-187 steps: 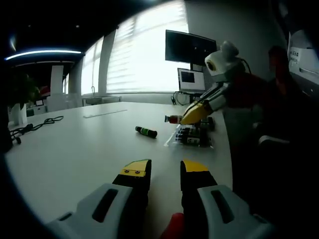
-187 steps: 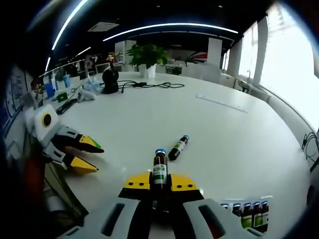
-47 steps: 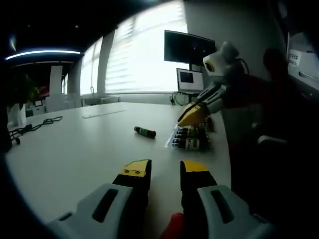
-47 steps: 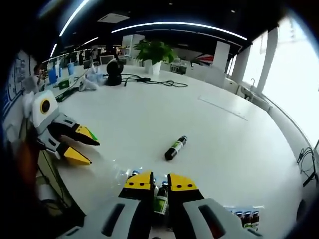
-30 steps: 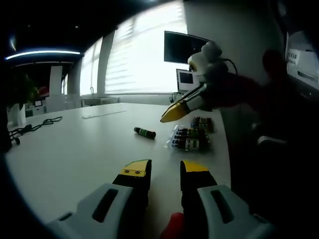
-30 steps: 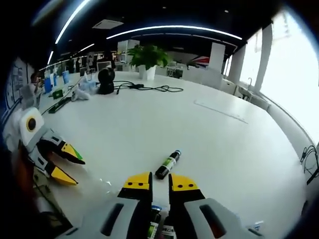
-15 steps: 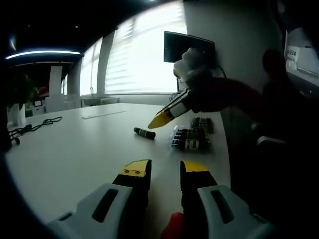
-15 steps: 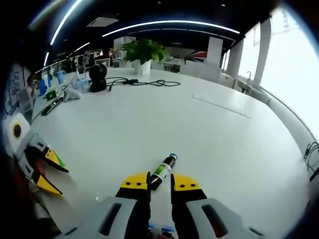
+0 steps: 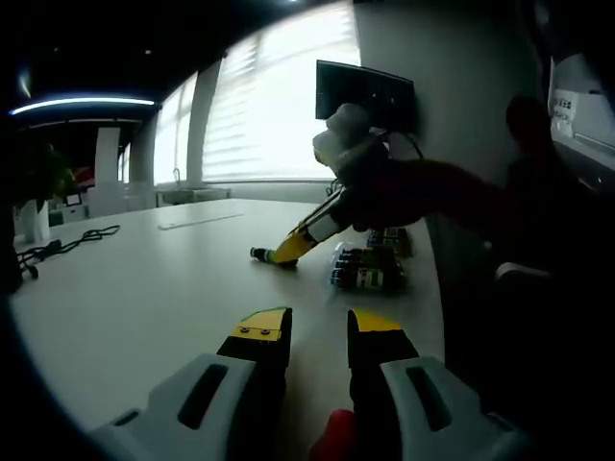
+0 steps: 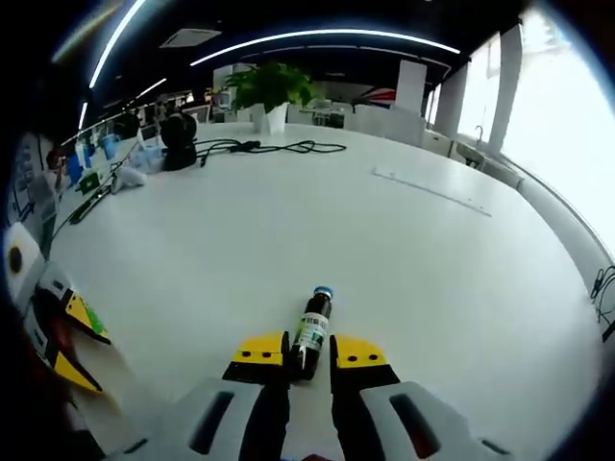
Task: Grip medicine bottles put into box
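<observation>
A dark medicine bottle (image 10: 311,329) with a green label and blue cap lies on the white table (image 10: 288,221). Its lower end sits between the yellow tips of my right gripper (image 10: 309,351), which stands open on either side of it. In the left gripper view the same right gripper (image 9: 284,253) reaches in from the right and down onto that bottle (image 9: 259,254). Beside it is the clear box (image 9: 369,266) holding several bottles. My left gripper (image 9: 317,325) hovers open and empty over the table's near part, and it is also seen from the other side as the left gripper (image 10: 69,338).
A monitor (image 9: 365,89) and a bright window stand behind the box. A black cable (image 9: 58,245) lies far left. A potted plant (image 10: 265,92), a cable (image 10: 279,147) and small desk items sit at the table's far side. A red sleeve (image 9: 432,192) crosses above the box.
My right gripper has moved away from the box and down to the loose bottle, which now lies between its tips. The left gripper has stayed put.
</observation>
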`<control>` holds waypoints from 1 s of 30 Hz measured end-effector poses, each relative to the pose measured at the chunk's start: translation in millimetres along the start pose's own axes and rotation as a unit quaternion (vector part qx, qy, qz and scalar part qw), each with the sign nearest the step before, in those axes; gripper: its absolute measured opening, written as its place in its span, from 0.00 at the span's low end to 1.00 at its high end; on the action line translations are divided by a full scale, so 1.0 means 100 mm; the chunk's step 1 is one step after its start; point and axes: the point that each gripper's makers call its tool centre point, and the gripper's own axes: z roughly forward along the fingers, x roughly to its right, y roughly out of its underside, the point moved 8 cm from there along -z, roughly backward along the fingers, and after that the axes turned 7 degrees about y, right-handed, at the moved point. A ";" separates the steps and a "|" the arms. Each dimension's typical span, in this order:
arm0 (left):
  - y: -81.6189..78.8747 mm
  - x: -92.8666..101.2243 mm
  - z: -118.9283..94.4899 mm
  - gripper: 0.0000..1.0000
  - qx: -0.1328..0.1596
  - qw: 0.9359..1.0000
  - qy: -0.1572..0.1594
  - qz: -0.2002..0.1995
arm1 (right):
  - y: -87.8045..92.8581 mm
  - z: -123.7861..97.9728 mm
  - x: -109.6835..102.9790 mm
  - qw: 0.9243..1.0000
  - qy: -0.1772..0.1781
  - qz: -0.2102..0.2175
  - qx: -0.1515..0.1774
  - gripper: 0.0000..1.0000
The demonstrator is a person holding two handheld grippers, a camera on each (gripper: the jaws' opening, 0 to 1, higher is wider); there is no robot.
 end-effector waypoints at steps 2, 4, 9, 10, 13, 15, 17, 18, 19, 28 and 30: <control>0.00 0.00 0.00 0.17 0.000 1.000 0.000 0.000 | 0.01 0.02 0.00 1.000 0.001 0.000 -0.002 0.12; 0.00 0.00 0.00 0.17 0.000 1.000 0.000 0.000 | 0.01 0.03 0.00 1.000 0.001 0.001 -0.005 0.11; 0.00 0.00 0.00 0.17 0.000 1.000 0.000 0.000 | 0.02 0.04 -0.01 1.000 0.004 -0.004 -0.004 0.08; 0.00 0.00 0.00 0.17 0.000 1.000 0.000 0.000 | 0.01 0.04 -0.01 1.000 0.004 -0.008 -0.003 0.08; 0.00 0.00 0.00 0.17 0.000 1.000 0.000 0.001 | 0.01 0.04 -0.01 1.000 0.003 -0.016 -0.002 0.08; 0.00 0.00 0.00 0.17 0.000 1.000 -0.001 0.000 | 0.01 0.03 -0.01 1.000 0.002 -0.017 0.002 0.08; 0.00 0.00 0.00 0.17 -0.001 1.000 -0.001 0.000 | -0.01 0.00 -0.01 1.000 0.003 -0.017 0.007 0.08; 0.00 0.00 0.00 0.17 -0.001 1.000 -0.001 0.000 | -0.02 -0.02 0.00 1.000 0.004 -0.017 0.010 0.08; 0.00 0.00 0.00 0.17 -0.002 1.000 -0.001 0.001 | -0.02 -0.03 0.00 1.000 0.004 -0.019 0.011 0.08; 0.00 0.00 0.00 0.17 -0.004 1.000 -0.002 0.001 | -0.03 -0.13 -0.01 1.000 -0.002 -0.023 0.021 0.07; 0.01 0.00 0.00 0.17 -0.004 1.000 -0.003 0.002 | -0.03 -0.19 -0.02 0.999 -0.004 -0.024 0.025 0.07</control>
